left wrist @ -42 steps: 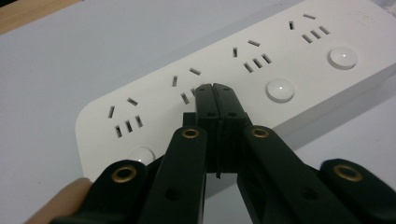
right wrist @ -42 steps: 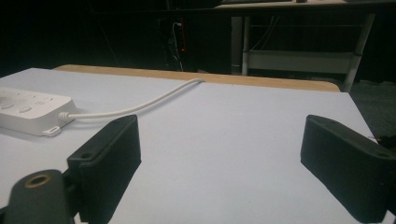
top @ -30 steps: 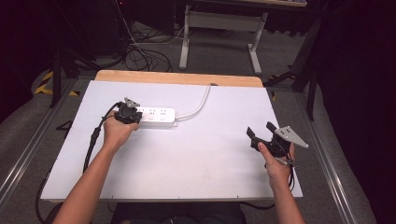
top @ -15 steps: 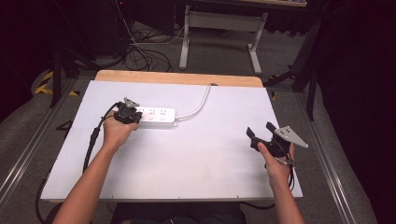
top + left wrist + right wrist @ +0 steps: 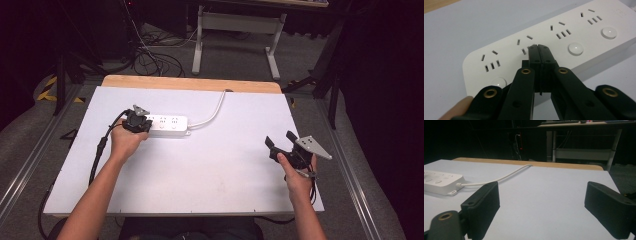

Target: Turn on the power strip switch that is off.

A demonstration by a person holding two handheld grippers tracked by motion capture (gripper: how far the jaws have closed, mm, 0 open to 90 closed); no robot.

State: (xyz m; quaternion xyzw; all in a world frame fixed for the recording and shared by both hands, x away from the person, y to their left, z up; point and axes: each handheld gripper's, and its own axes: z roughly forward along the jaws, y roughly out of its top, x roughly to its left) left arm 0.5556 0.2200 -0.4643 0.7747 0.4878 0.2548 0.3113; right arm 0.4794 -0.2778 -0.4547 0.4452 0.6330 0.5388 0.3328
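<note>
Power strip on white table, left-centre | rigid, light, smooth plastic; may slide | press buttons from above, grip across narrow sides | left gripper jaws closed, empty, tips over sockets | right gripper jaws wide, empty.

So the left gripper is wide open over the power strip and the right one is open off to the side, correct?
Not quite. The left gripper is shut, jaws pressed together over the power strip, as the left gripper view shows. The right gripper is open off to the side.

Left tool closed, right tool agape
</note>
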